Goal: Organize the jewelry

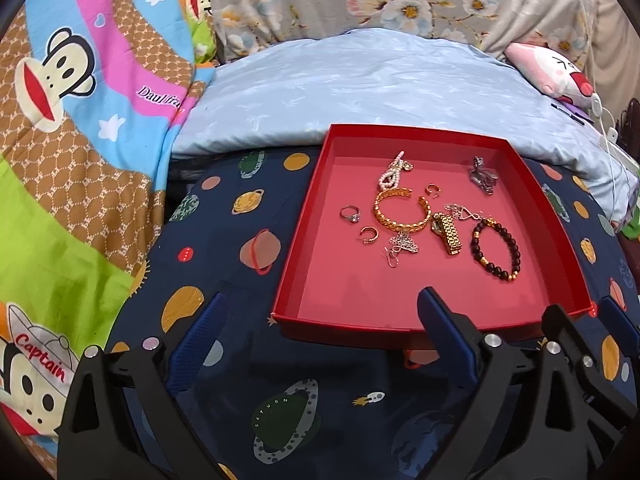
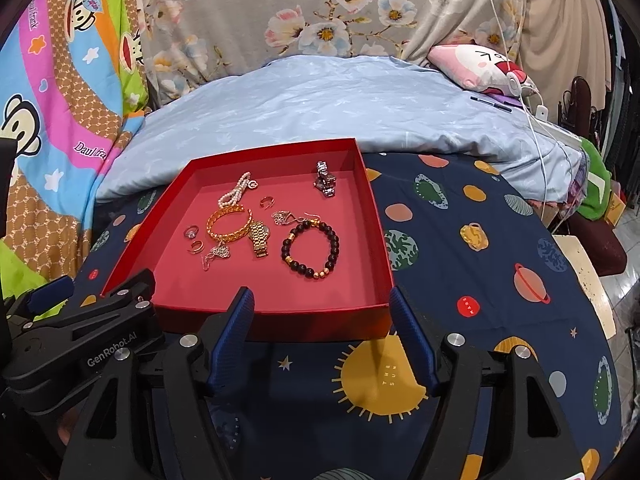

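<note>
Red tray [image 2: 376, 216] holds all visible jewelry: gold bangle [image 2: 228, 226], beaded bracket [image 2: 310, 248], ring [image 2: 191, 233]; grouping apparently unsorted. Left claw [image 1: 320, 332] and right claw [image 2: 322, 336] released, empty.

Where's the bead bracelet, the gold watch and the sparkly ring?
bead bracelet [image 2: 311, 249], right wrist view, on the dark beads along its lower left curve.
gold watch [image 2: 259, 236], right wrist view, on the round face.
sparkly ring [image 1: 350, 213], left wrist view, on the band beside the stone.
</note>
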Tool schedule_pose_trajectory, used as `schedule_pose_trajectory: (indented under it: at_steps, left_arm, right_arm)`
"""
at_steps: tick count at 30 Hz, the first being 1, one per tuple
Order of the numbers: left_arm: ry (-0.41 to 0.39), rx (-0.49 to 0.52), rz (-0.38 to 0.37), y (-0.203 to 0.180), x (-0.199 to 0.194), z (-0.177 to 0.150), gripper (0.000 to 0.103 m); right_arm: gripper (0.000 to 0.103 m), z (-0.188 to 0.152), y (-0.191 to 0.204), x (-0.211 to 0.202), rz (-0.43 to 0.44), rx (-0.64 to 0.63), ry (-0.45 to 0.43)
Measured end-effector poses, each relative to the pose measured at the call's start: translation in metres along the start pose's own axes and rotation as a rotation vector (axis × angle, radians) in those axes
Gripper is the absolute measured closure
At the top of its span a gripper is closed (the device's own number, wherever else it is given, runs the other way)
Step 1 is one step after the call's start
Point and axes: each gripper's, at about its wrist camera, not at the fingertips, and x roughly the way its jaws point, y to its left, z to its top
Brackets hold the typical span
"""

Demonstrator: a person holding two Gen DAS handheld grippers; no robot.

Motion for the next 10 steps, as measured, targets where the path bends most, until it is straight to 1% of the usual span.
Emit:
schedule_pose_trajectory:
  at_steps: [2, 4, 5, 10]
  left_arm:
    - [-0.001, 0.001, -0.003, 0.0003, 0.0001, 0.0004, 0.009]
    - [-0.006, 0.005, 0.0, 0.0005, -0.0002, 0.0009, 0.009]
    - [-0.005, 0.003, 0.004, 0.0008, -0.0002, 0.0011, 0.009]
    - [-0.035, 0.015, 0.023, -0.0011, -0.004, 0.0014, 0.009]
  right_arm:
    - [0.028, 0.0003, -0.0012, -0.0015, -0.01, 0.005, -0.012]
    - [0.02, 0.0002, -0.0033, -0.0027, -0.026, 0.016, -0.025]
    - [0.018, 0.0002, -0.0038, -0.0029, -0.03, 0.02, -0.029]
    - [0.017, 0.0004, -0.0061, -0.002, -0.038, 0.033, -0.032]
